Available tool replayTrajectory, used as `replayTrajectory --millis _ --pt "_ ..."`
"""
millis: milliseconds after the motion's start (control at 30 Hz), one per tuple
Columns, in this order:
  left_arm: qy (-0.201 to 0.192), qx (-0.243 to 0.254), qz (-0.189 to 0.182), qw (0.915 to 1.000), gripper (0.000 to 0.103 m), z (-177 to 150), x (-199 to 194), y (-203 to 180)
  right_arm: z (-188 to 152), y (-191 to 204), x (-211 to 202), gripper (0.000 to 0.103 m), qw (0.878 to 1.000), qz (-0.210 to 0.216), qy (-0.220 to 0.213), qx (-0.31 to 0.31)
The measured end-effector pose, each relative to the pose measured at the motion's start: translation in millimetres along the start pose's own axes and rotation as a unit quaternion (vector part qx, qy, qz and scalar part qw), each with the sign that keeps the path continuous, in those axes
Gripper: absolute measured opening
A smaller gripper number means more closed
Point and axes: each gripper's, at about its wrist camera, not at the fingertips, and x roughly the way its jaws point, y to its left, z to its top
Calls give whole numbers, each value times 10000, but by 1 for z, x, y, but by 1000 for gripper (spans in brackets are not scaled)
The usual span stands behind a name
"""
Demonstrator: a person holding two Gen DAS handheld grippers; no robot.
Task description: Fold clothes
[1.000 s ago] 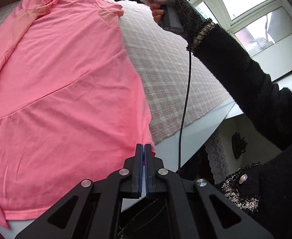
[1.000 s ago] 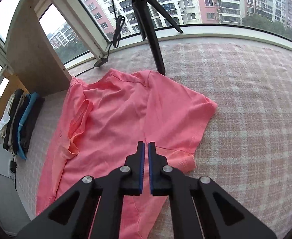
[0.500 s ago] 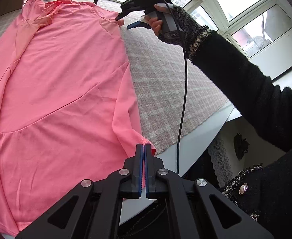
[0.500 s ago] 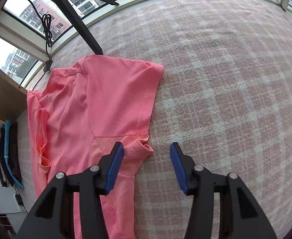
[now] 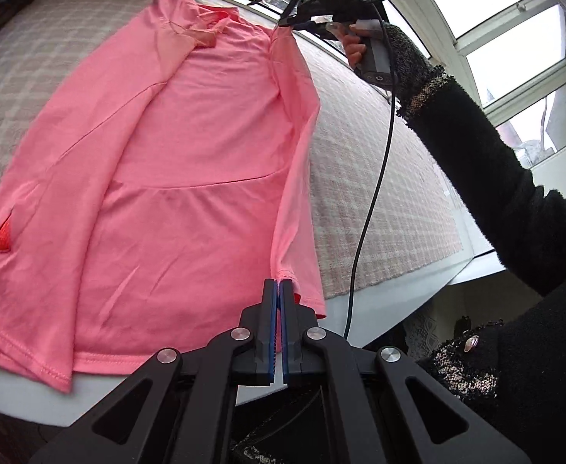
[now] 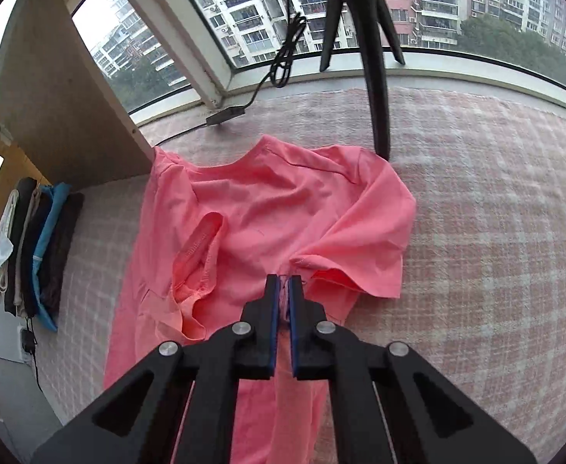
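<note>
Pinching the pink shirt (image 5: 190,162), left gripper (image 5: 279,282) clamps its hem, right gripper (image 6: 283,278) its underarm.

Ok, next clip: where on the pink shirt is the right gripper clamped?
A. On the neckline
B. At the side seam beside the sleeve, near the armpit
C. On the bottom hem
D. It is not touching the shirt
B. In the right wrist view the right gripper is shut on pink shirt fabric bunched where the sleeve joins the body; the left gripper holds the hem corner.
</note>
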Motion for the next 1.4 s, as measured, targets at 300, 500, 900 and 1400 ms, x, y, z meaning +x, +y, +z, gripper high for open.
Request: replayTrajectory --millis 300,500,900,1400 --pt "-81 -472 320 9983 1 -16 -1 31 -2 62 62 5 9944 -567 429 -779" --pt "-115 -489 310 9983 1 -20 -6 34 -6 78 74 7 9871 -724 632 -1283" --pt "40 -197 433 9989 1 -18 -7 44 -88 -6 -70 50 9975 -233 -217 -627" --pt "369 -414 935 9941 0 -24 -13 60 -53 -46 -18 50 9992 -324 -108 187"
